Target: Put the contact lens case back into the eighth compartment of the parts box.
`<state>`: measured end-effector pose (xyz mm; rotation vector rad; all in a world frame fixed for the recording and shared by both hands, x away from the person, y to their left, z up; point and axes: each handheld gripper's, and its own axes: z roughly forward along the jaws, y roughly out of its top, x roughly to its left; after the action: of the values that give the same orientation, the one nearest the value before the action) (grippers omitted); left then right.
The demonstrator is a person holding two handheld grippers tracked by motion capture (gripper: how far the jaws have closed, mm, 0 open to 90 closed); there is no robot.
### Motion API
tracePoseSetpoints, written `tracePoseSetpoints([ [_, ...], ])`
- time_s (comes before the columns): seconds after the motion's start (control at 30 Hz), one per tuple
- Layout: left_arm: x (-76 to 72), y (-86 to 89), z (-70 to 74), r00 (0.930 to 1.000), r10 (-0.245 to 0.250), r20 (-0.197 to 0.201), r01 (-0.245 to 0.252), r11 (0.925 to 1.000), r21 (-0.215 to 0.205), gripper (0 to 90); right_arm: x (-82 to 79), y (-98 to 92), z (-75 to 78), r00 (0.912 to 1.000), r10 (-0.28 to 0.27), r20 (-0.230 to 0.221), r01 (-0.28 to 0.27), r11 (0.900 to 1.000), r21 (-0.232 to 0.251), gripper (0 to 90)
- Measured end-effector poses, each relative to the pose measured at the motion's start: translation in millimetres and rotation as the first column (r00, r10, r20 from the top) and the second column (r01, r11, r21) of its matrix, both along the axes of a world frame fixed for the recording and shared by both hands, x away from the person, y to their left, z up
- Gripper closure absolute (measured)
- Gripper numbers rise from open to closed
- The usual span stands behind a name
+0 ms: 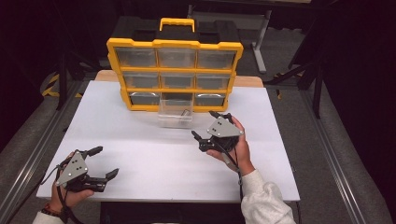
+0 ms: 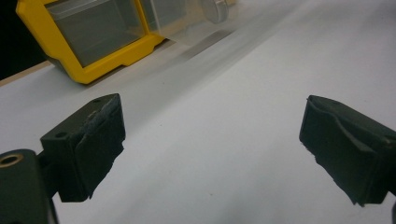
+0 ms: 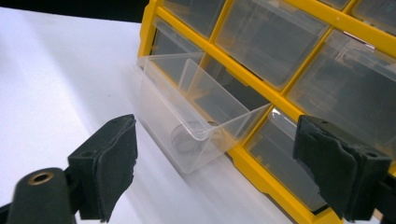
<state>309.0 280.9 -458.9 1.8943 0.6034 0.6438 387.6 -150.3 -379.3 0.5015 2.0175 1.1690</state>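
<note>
Drawer (image 1: 175, 113) of clear plastic sits pulled out at organizer's (image 1: 173, 74) bottom middle slot, 11 o'clock of right tongs (image 1: 206, 125). Both tongs wide, empty. Approach squarely; grip front lip.

Clear drawer (image 1: 175, 113) pulled out of the yellow organizer (image 1: 175, 74)

The drawer is a see-through plastic bin from the middle slot of the bottom row, drawn forward onto the white table (image 1: 140, 154) with its back end at the cabinet's opening — upright, open on top. A small round metal part (image 3: 184, 140) lies on its floor near the front wall. The organizer stands upright at the table's far edge: yellow frame, black body, 9 clear-fronted compartments in 3 rows of 3.
</note>
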Motion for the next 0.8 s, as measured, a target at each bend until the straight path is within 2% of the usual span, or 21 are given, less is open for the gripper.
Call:
tracePoseSetpoints([
  [0.43, -0.5, -0.5, 0.5, 1.0, 0.003, 0.001, -0.003, 0.9999, 0.01, 7.9, -12.2, -11.8, -12.9, 0.9998, 0.01, -0.017, -0.01, 1.0, -0.018, 14.1],
  [0.57, -0.7, -1.2, 0.5, 1.0, 0.003, 0.001, -0.003, 1.0, 0.009, 7.9, -17.5, -15.0, -20.1, 0.9998, 0.019, -0.007, -0.02, 0.999, -0.028, 14.1],
  [0.8, -0.2, -2.1, 0.4, 1.0, -0.003, 0.0, 0.003, 0.9999, 0.011, 7.9, -26.9, -23.6, -29.4, 0.9993, 0.038, -0.003, -0.038, 0.999, -0.014, 13.7],
])
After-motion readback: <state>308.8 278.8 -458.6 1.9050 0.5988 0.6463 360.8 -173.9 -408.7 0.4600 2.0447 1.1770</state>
